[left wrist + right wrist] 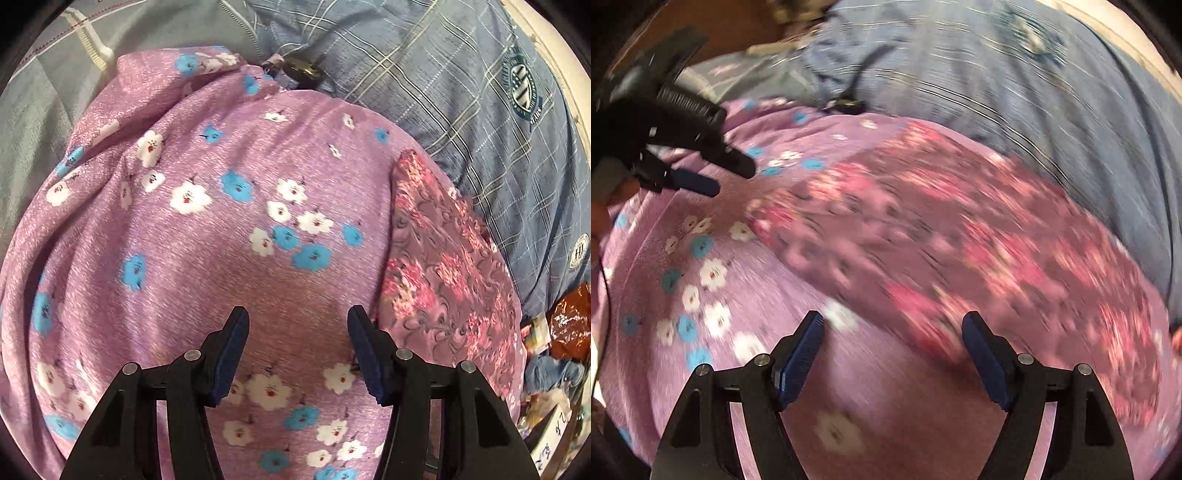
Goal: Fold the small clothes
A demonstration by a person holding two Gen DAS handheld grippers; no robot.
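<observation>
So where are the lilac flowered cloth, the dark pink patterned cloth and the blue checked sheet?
Lilac cloth [207,177]: left wrist view, its flat middle among the white and blue flowers.
Pink cloth [447,266]: left wrist view, middle of its swirled print.
Blue sheet [461,85]: left wrist view, a bare checked stretch above both cloths.
</observation>
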